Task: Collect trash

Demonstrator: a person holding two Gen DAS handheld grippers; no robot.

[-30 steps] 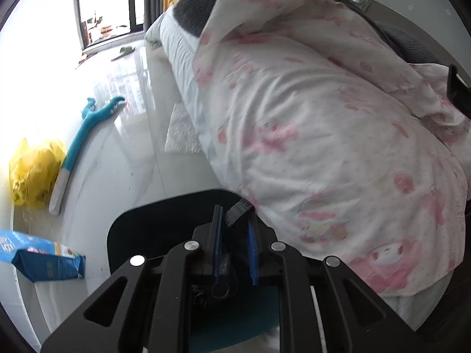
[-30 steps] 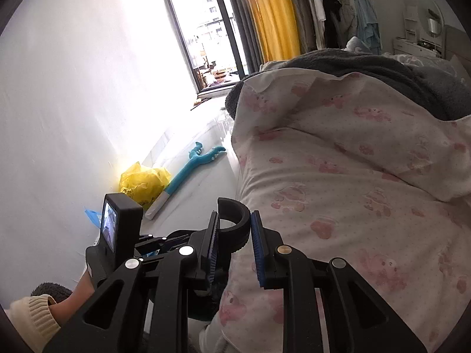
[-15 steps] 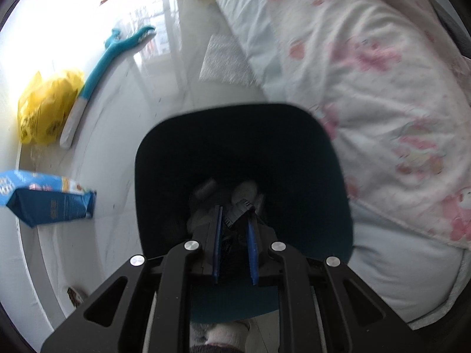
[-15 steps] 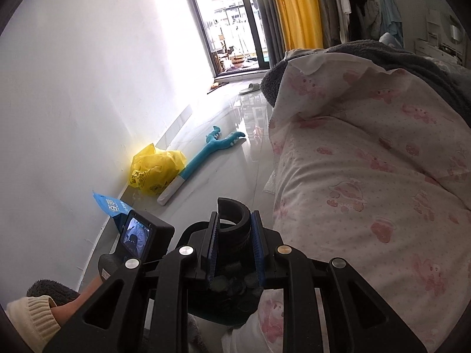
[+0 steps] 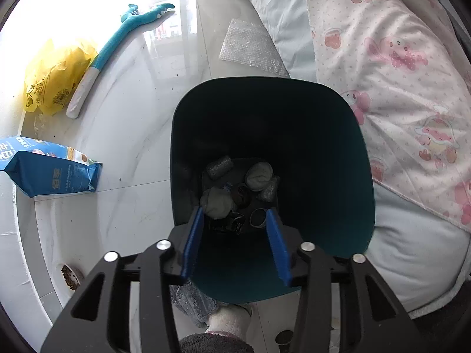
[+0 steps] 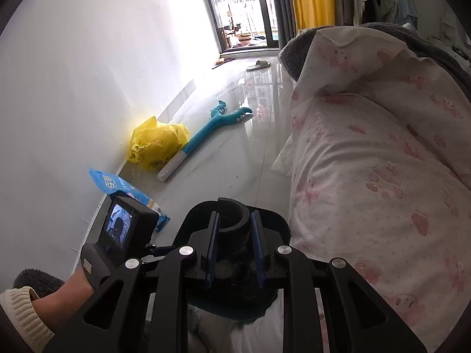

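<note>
A dark teal bin (image 5: 265, 81) stands on the floor beside the bed. My left gripper (image 5: 234, 210) points down into its mouth, its jaws opening with nothing between the blue pads. At the bottom lie several pieces of trash (image 5: 259, 176): grey wads, small rolls and a black scrap (image 5: 232, 225). In the right wrist view my right gripper (image 6: 235, 214) is shut on a black ring (image 6: 232, 206), held just above the near rim of the bin (image 6: 279, 223). The left gripper's body and its small screen (image 6: 120, 232) show at the lower left, with a hand under it.
On the floor by the wall lie a yellow plastic bag (image 5: 56, 79), a blue snack bag (image 5: 50, 173) and a long teal claw toy (image 5: 117, 41). Bubble wrap (image 5: 250, 50) lies against the bed. The pink-patterned quilt (image 5: 397, 88) fills the right. A socked foot (image 5: 229, 320) stands by the bin.
My left gripper has sunk over the bin and opened; the black piece it held is gone from its pads. The right gripper came closer to the bin, still holding the ring.
</note>
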